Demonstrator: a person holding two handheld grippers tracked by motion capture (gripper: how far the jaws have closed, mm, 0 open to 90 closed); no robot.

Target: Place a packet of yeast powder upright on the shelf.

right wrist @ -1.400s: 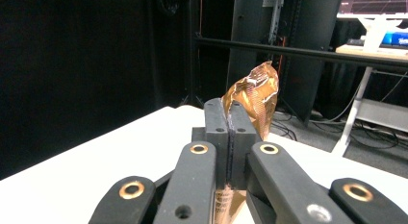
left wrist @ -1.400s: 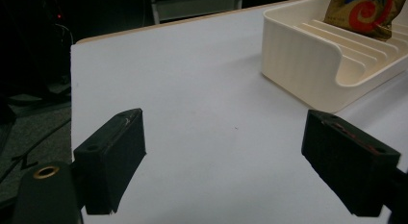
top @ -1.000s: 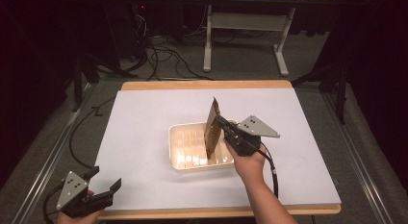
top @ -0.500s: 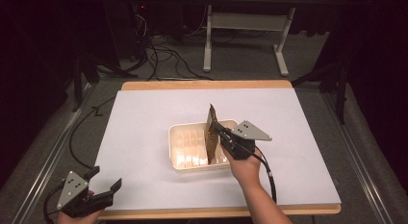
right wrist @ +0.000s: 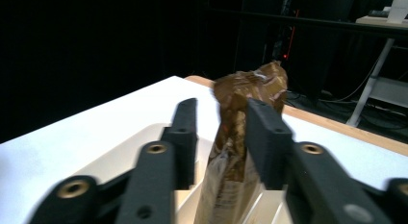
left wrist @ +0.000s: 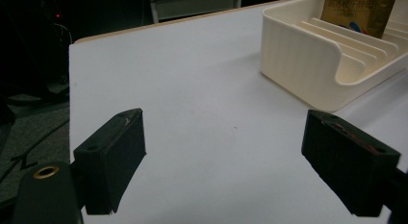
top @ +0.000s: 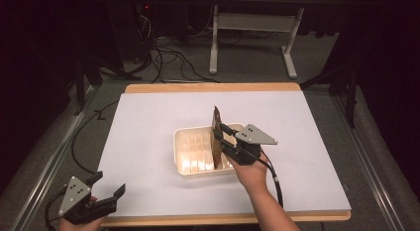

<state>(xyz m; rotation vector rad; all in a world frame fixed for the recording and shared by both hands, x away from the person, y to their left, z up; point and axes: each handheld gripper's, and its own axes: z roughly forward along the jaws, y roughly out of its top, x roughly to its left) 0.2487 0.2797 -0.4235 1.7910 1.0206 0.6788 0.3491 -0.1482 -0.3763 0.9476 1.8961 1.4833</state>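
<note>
A brown crinkled packet (top: 216, 134) stands upright in a cream slotted tray (top: 177, 154) at the middle of the white table. My right gripper (top: 221, 136) reaches in from the tray's right side and is shut on the packet. In the right gripper view the packet (right wrist: 231, 152) sits between the two black jaws of that gripper (right wrist: 221, 108), its lower end down among the tray's (right wrist: 144, 152) slots. My left gripper (top: 109, 184) rests at the table's front left corner, open with nothing in it (left wrist: 223, 152). The left gripper view also catches the tray (left wrist: 298, 56) and the packet (left wrist: 358, 12).
The white tabletop (top: 148, 122) has a wooden rim. Cables (top: 168, 62) lie on the floor beyond its far edge, next to a grey desk frame (top: 252, 28). A black cable (top: 275, 184) trails from the right gripper.
The right gripper has swung the packet from a tilt to upright and lowered it into the tray. The left gripper has stayed put.
</note>
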